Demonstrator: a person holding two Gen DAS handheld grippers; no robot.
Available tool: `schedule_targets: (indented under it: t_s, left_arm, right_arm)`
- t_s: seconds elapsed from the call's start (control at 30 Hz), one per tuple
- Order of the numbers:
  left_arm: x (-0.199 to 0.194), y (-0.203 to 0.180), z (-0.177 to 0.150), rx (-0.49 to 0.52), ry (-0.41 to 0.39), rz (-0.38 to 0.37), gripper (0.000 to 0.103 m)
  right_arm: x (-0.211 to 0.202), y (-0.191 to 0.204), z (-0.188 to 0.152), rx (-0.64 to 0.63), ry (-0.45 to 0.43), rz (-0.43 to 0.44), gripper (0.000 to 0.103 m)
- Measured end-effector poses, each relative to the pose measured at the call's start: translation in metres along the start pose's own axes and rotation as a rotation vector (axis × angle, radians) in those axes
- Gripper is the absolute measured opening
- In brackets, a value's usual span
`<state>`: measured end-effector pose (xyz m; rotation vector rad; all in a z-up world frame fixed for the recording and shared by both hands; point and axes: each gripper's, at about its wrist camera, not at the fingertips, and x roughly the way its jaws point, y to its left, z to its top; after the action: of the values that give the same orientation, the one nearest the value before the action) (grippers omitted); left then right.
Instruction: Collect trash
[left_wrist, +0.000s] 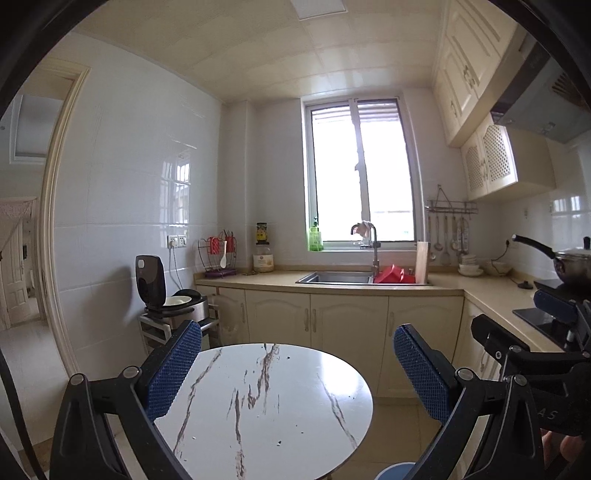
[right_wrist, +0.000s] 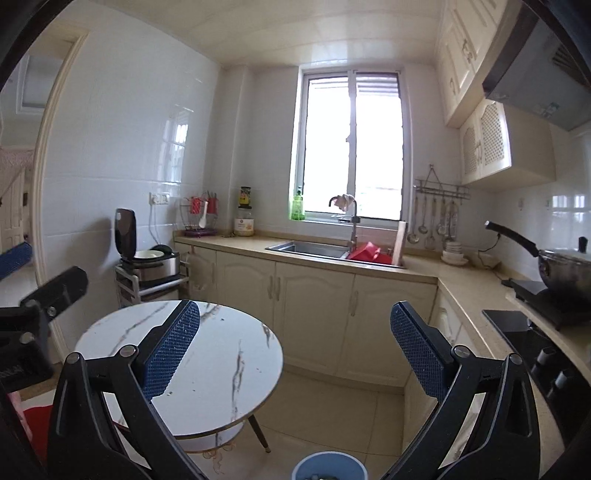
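Observation:
My left gripper (left_wrist: 297, 365) is open and empty, held above a round white marble-pattern table (left_wrist: 269, 406). Its top shows only a few small dark specks (left_wrist: 279, 441). My right gripper (right_wrist: 295, 349) is open and empty, held to the right of the same table (right_wrist: 207, 365), above the floor. A blue trash bin (right_wrist: 328, 466) stands on the floor below the right gripper, with some small pieces inside; its rim also shows in the left wrist view (left_wrist: 397, 472). The right gripper shows at the right edge of the left wrist view (left_wrist: 517, 332).
Cream kitchen cabinets (left_wrist: 347, 321) and an L-shaped counter lie ahead, with a sink (left_wrist: 332, 277) holding red items (left_wrist: 391, 275). A rice cooker (left_wrist: 173, 299) on a rack stands left. A pan (right_wrist: 561, 269) and a cooktop (right_wrist: 517, 325) are on the right. A doorway (left_wrist: 22, 221) opens at far left.

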<state>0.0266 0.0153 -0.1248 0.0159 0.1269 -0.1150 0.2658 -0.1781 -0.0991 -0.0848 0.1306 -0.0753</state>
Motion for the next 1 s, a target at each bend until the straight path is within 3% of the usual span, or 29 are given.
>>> schedule_targets:
  t_s: [0.13, 0.47, 1.0]
  left_arm:
    - [0.009, -0.007, -0.004, -0.017, 0.012, -0.02, 0.102]
    - [0.041, -0.03, 0.018, 0.006, 0.028, -0.017, 0.102]
    - [0.07, -0.039, 0.031, 0.056, 0.016, 0.051, 0.102]
  right_arm:
    - [-0.01, -0.005, 0.002, -0.019, -0.038, -0.048, 0.103]
    - [-0.019, -0.028, -0.001, 0.002, -0.062, -0.041, 0.103]
    - [-0.002, -0.06, -0.01, 0.016, -0.057, 0.041, 0.103]
